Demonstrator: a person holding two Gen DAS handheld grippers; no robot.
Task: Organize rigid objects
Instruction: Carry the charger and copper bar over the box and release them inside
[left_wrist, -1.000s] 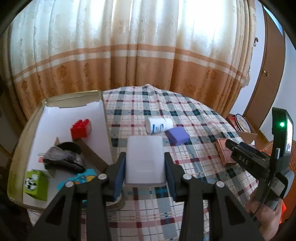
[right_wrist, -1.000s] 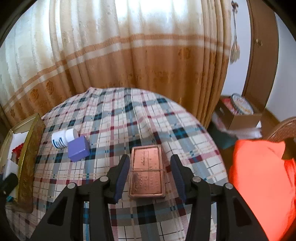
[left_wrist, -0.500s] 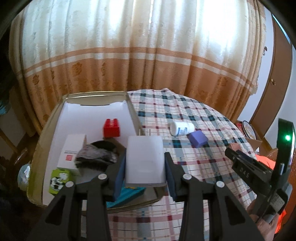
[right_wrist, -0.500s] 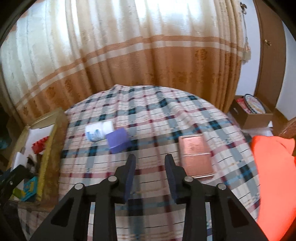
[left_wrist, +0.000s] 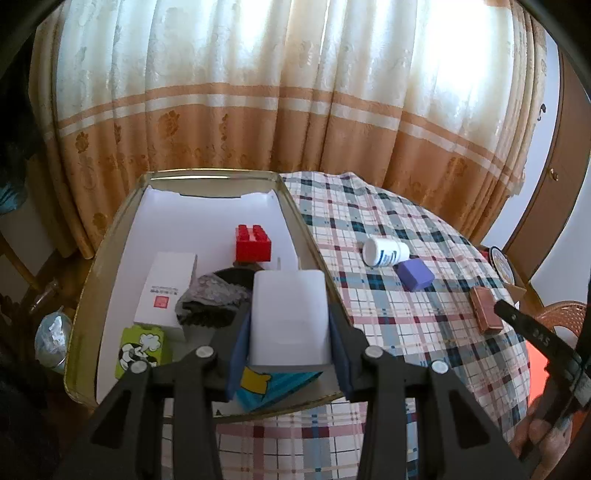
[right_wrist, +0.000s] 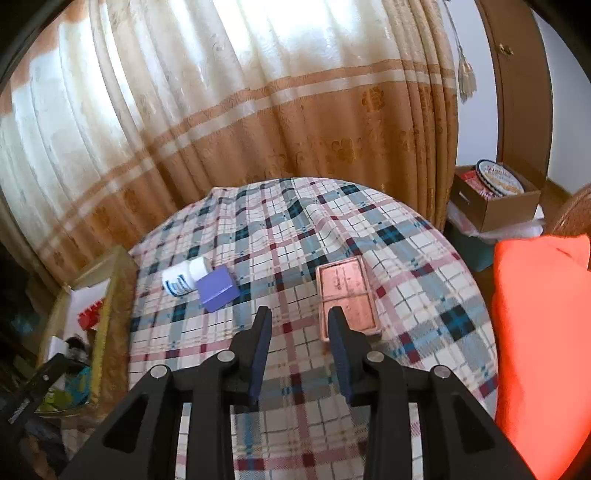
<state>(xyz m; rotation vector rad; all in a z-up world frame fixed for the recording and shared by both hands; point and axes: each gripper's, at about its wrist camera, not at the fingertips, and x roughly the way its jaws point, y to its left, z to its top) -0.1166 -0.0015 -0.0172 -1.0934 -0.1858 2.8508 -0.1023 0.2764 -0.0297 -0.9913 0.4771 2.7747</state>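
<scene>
A: What is the left tool (left_wrist: 290, 332) doing?

B: Its two fingers are clamped on the sides of a white box (left_wrist: 289, 320), held above the near right corner of the gold tray (left_wrist: 110, 236) at the left end of the desk (left_wrist: 388, 317).

A: What lies in the tray?

B: A red brick (left_wrist: 253, 243) toward the back, a flat white carton (left_wrist: 167, 291) with a red mark, a green carton (left_wrist: 142, 349) just in front of it, a crumpled grey wrapper (left_wrist: 210, 301) over something dark, and a blue and yellow packet (left_wrist: 275, 387) under the held box.

A: And the right tool (right_wrist: 298, 334)?

B: Its fingers stand apart with nothing between them, above the checked cloth. The right finger overlaps the near left corner of a flat copper tin (right_wrist: 347, 293); whether they touch I cannot tell.

A: Anything else out on the cloth?

B: A white bottle (right_wrist: 183, 278) on its side, with a purple block (right_wrist: 217, 289) right against it, near the tray's edge.
</scene>
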